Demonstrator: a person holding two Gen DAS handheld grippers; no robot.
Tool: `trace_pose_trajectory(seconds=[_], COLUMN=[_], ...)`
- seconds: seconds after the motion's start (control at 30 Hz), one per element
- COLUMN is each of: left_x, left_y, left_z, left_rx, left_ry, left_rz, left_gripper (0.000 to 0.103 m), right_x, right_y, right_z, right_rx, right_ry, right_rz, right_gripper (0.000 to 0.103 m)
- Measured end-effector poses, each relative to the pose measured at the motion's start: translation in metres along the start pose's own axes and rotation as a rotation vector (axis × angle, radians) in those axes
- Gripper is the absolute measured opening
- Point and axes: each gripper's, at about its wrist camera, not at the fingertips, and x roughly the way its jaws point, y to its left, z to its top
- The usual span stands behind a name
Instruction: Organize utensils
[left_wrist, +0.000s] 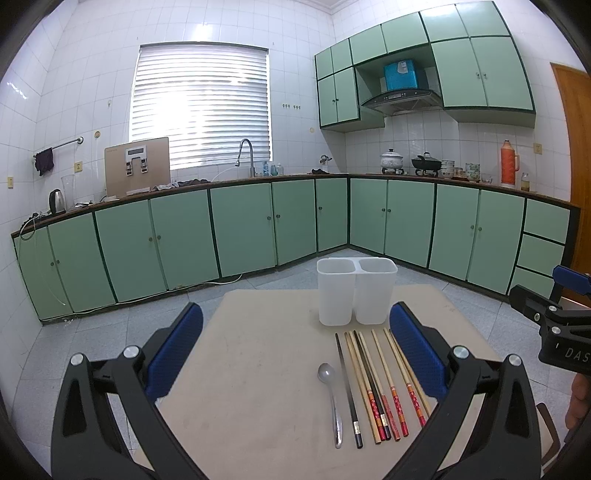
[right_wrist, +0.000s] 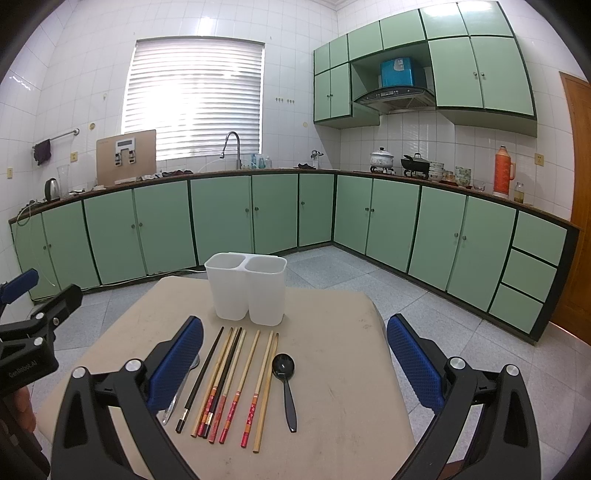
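So basically nothing is sorted yet on my end. The white two-compartment holder (right_wrist: 245, 286) stands at the far side of the beige table (right_wrist: 343, 369), and as far as I can see into both compartments, they look empty. Everything is laid out in a row just in front of the holder: a metal spoon (left_wrist: 330, 398) on the left end, then a black chopstick (right_wrist: 201, 376), the bundle of bamboo chopsticks with red handles (right_wrist: 236, 387), and a black plastic spoon (right_wrist: 285, 384) on the right end.

My left gripper (left_wrist: 295, 354) hangs above the near edge with fingers spread wide, holding nothing. Right gripper (right_wrist: 295, 354) is the same, wide apart and empty, above the row.

My guess: the whole job is left, every piece needs to go into the holder, probably spoons in one side, chopsticks in the other.
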Motion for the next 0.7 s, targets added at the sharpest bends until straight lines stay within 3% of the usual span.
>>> trace_pose_trajectory(seconds=[0.13, 0.3, 0.43, 0.53, 0.7], left_x=[0.0, 0.014, 0.022, 0.033, 0.081], left_y=[-0.001, 0.038, 0.042, 0.038, 0.054], left_z=[0.0, -0.004, -0.006, -0.004, -0.015], left_rx=[0.0, 0.005, 0.012, 0.019, 0.004], left_ry=[0.0, 0.009, 0.022, 0.069, 0.235], left_rz=[0.0, 0.003, 0.003, 0.007, 0.001], left_gripper=[0.098, 0.098, 0.098, 0.098, 0.098], right_x=[-0.001, 0.007, 0.019, 0.033, 0.065], right_y=[0.0, -0.001, 0.0, -0.001, -0.005], right_z=[-0.001, -0.006, -0.006, -0.008, -0.013], right_rx=[-0.001, -0.002, -0.012, -0.023, -0.037], right_ry=[0.002, 0.014, 0.033, 0.062, 0.14], right_rz=[0.001, 0.001, -0.006, -0.01, -0.015], right_gripper=[0.097, 0.097, 0.097, 0.097, 0.097])
